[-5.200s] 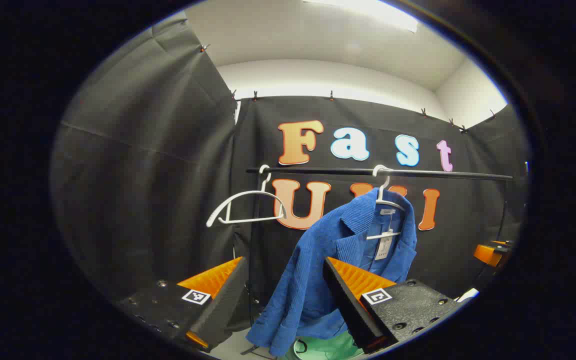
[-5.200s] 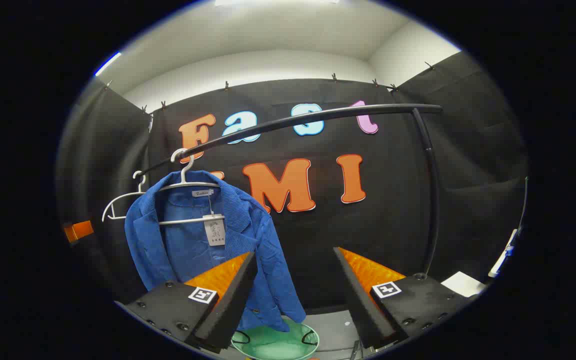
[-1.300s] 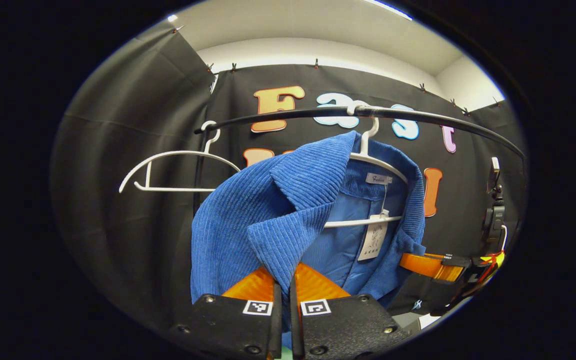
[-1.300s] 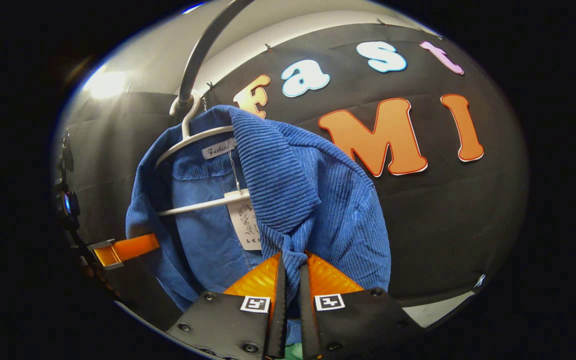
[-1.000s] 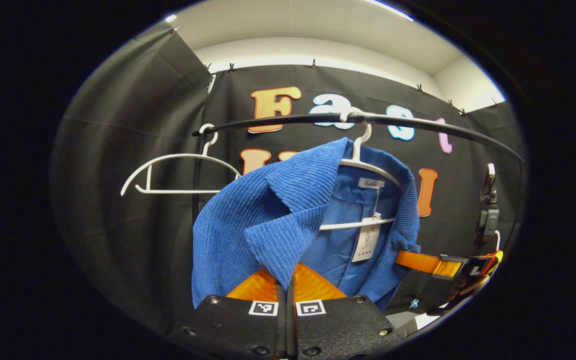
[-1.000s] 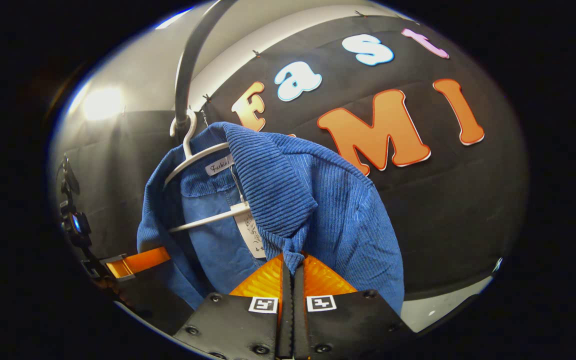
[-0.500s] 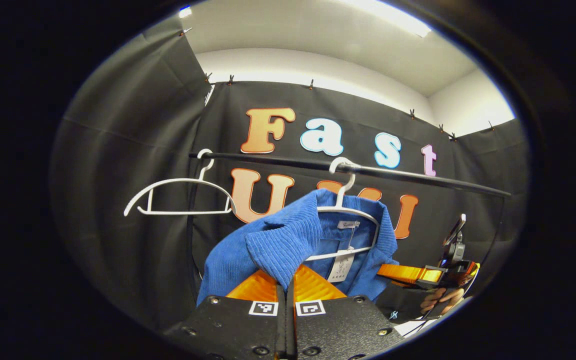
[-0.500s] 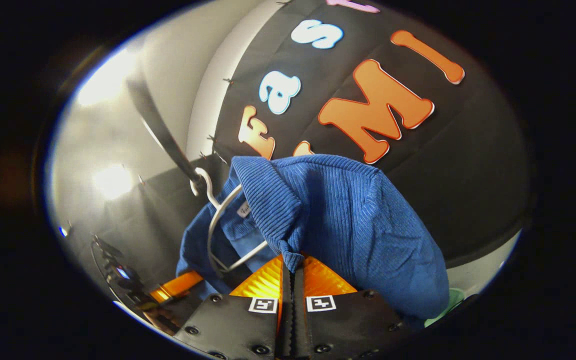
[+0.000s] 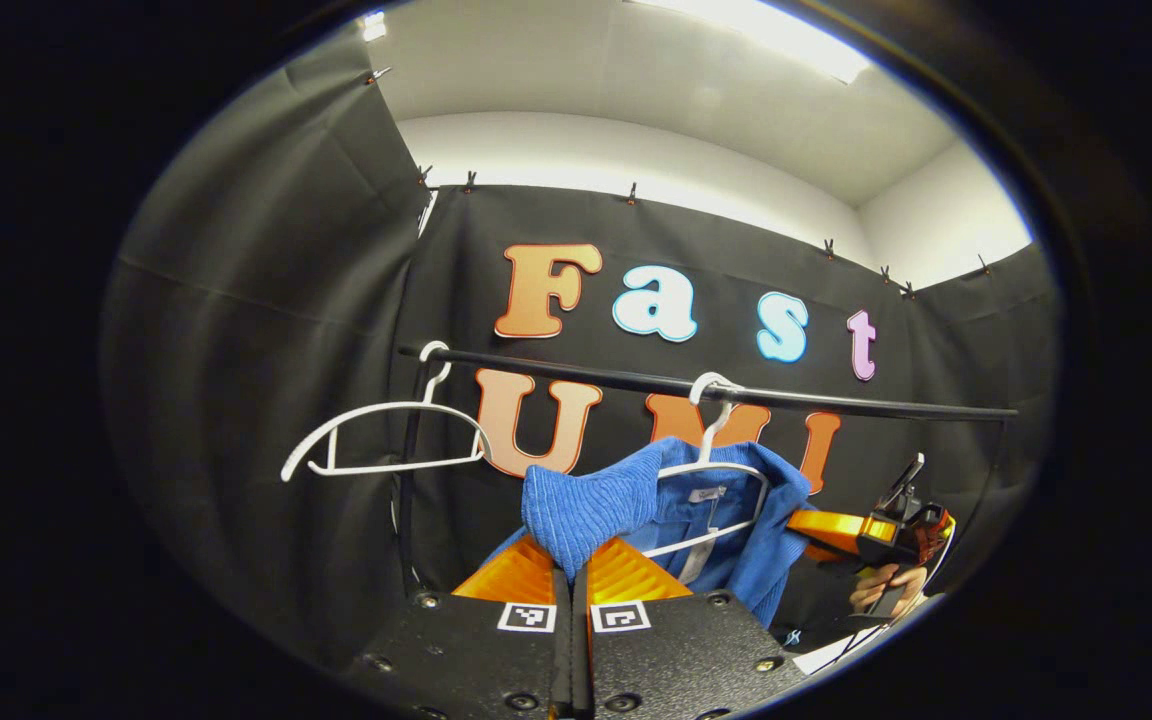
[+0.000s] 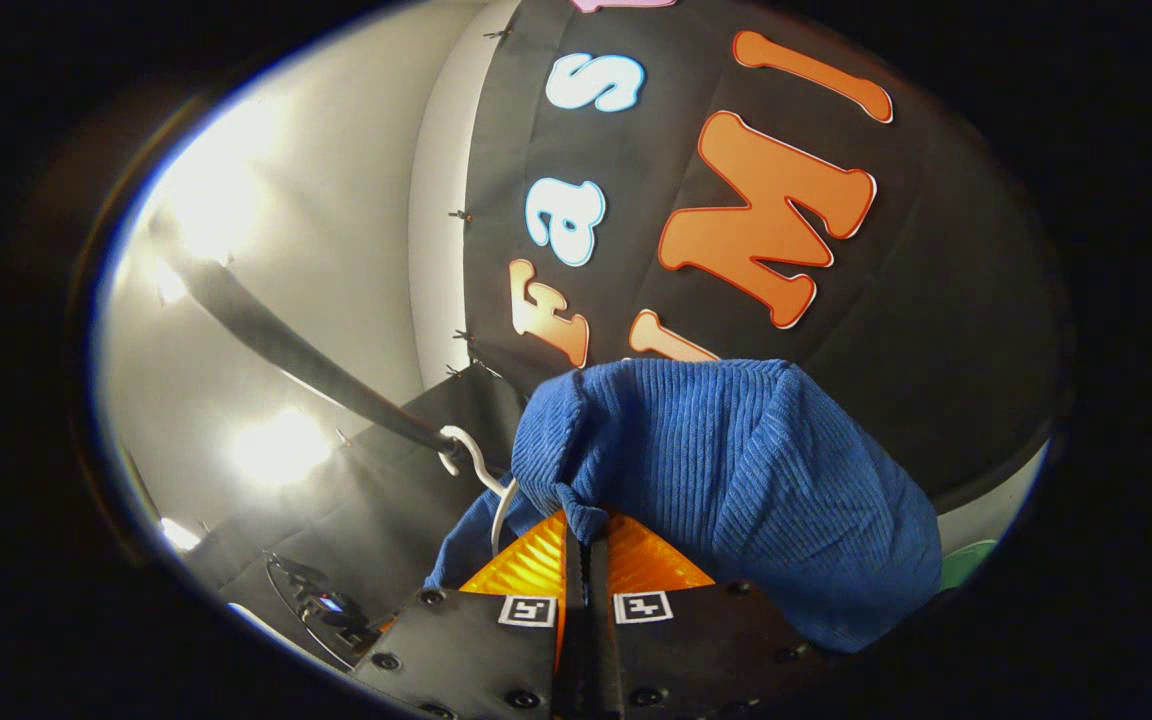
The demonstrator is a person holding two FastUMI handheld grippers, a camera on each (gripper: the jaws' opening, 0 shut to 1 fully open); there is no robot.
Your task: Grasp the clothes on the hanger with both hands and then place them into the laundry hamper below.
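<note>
A blue corduroy jacket [image 9: 596, 505] hangs half off a white hanger [image 9: 711, 468] on the black rail [image 9: 636, 380]. My left gripper [image 9: 572, 568] is shut on the jacket's lapel, low in the left gripper view. My right gripper [image 10: 586, 540] is shut on the other front edge of the jacket [image 10: 736, 470], which bulges up over its fingers. The hanger's hook [image 10: 471, 460] still sits on the rail [image 10: 276, 340]. A sliver of the green hamper [image 10: 966, 565] peeks out at the right gripper view's lower right. The right gripper [image 9: 841, 530] and the hand holding it show beside the jacket in the left gripper view.
An empty white hanger [image 9: 381, 440] hangs at the rail's left end beside the rack's upright post [image 9: 406, 480]. Black cloth walls close the booth behind and to the left.
Both grippers have pulled the jacket down and toward me, off the hanger's shoulders. The right gripper has tilted further, so the rail now runs slanted across its view.
</note>
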